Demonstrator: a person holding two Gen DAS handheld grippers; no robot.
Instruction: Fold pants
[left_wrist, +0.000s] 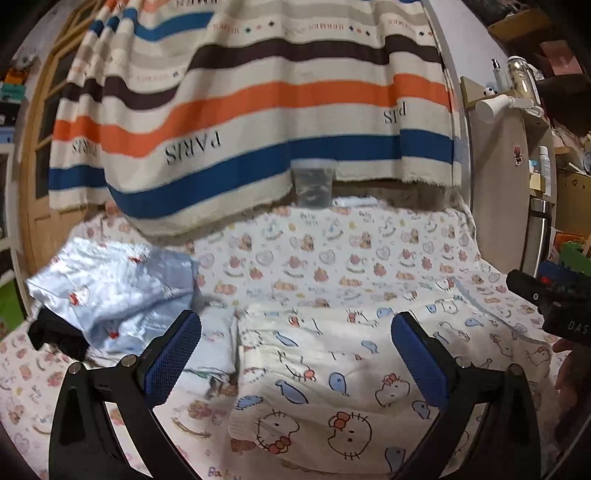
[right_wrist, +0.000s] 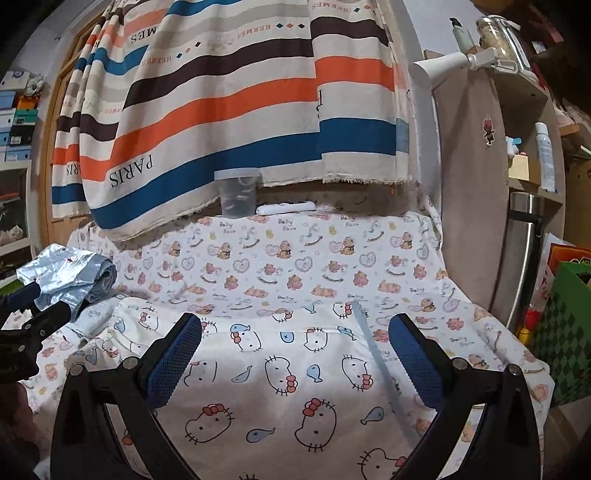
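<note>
Your left gripper (left_wrist: 295, 354) and right gripper (right_wrist: 295, 354) both hover with jaws spread wide, holding nothing. Beneath them the white cat-print pants (right_wrist: 280, 373) lie flat on the bear-print sheet (right_wrist: 280, 258). A shiny pale-blue garment (left_wrist: 110, 288) sits crumpled to the left, beside the pants.

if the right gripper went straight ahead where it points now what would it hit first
Most likely the cat-print pants lying between its open jaws, though depth is hard to judge; the right gripper holds nothing.
</note>
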